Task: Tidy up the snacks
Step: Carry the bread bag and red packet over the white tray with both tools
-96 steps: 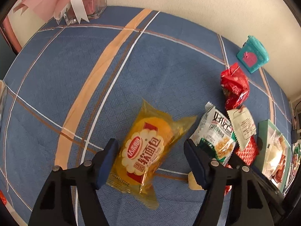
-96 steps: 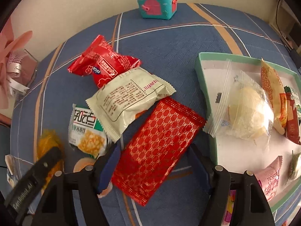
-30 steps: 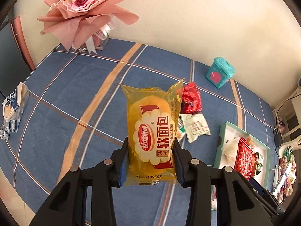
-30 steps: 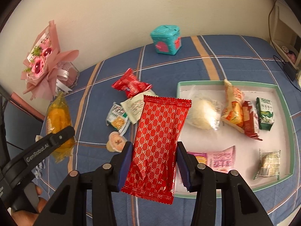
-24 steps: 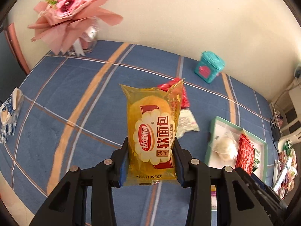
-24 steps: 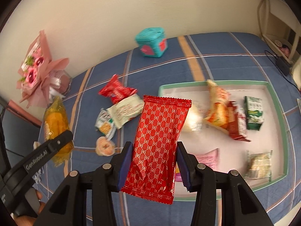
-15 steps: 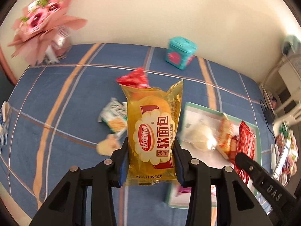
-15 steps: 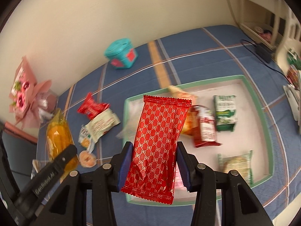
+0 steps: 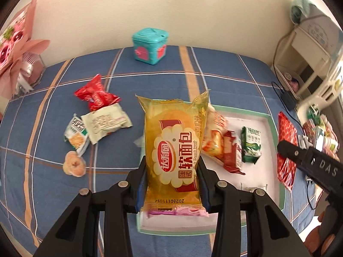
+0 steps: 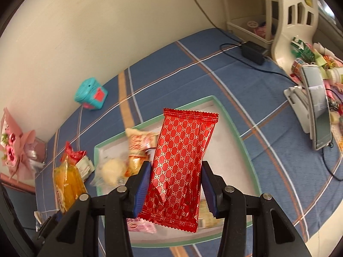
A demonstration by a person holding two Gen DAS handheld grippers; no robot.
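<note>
You hold each packet by its lower end so it stands clear for a drop into the green-rimmed tray (image 9: 271,120). Your left tongs (image 9: 172,184) are clamped on the yellow bread packet (image 9: 174,147), raised above the tray's near left part; your right tongs (image 10: 175,189) pinch the red patterned packet (image 10: 182,162) above the tray's middle. Both tongs angle steeply down toward the blue-checked table (image 9: 225,72).
</note>
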